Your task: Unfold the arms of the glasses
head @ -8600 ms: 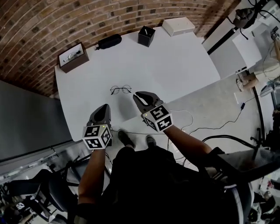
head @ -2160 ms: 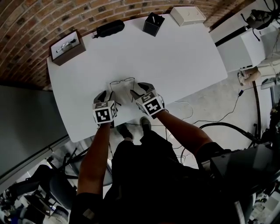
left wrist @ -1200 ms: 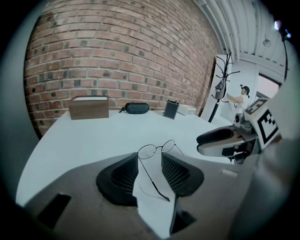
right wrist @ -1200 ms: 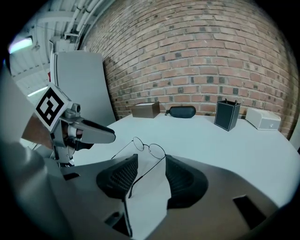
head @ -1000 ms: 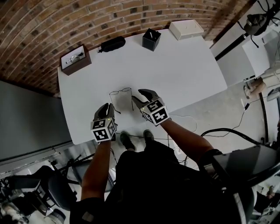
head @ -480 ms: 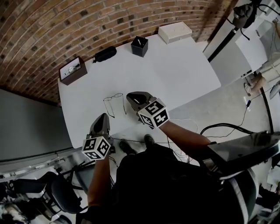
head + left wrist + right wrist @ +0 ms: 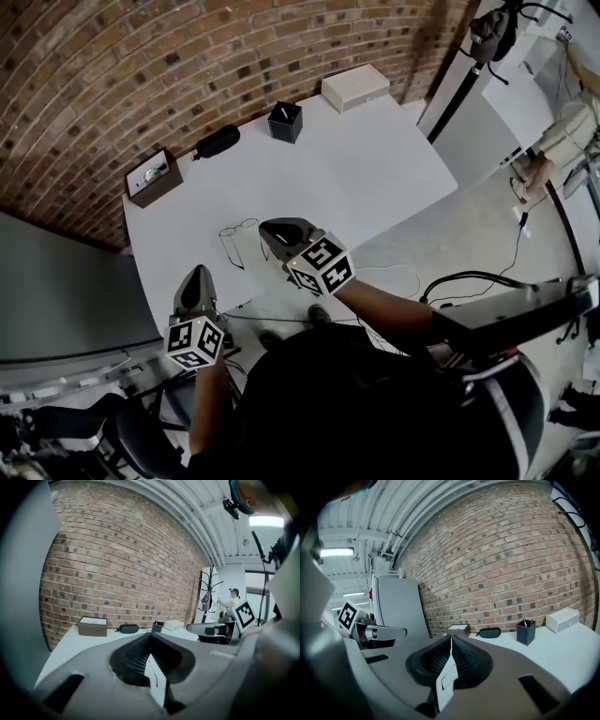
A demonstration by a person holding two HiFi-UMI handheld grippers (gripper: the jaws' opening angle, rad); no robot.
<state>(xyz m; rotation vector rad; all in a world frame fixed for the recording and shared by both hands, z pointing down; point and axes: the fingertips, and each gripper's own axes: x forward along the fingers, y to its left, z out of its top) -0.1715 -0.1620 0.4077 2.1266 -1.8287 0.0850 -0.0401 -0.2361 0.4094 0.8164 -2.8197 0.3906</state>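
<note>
Thin wire-framed glasses [image 7: 235, 234] lie on the white table [image 7: 366, 178] with both arms spread out toward its near edge. My right gripper [image 7: 266, 230] hovers just right of them, above the table, shut with nothing between its pads. My left gripper [image 7: 198, 273] is lifted over the table's near edge, below and left of the glasses, also shut and empty. In the left gripper view the jaws [image 7: 150, 637] meet in one line; in the right gripper view [image 7: 450, 642] they do the same. Neither gripper view shows the glasses.
Along the far edge by the brick wall stand a brown box [image 7: 155, 175], a black glasses case [image 7: 217, 142], a black pen holder [image 7: 285, 121] and a white box [image 7: 355, 87]. Cables lie on the floor to the right.
Both grippers have risen and drawn back from the glasses, and their jaws have closed on nothing. The glasses, folded in the earliest frame, lie with arms spread.
</note>
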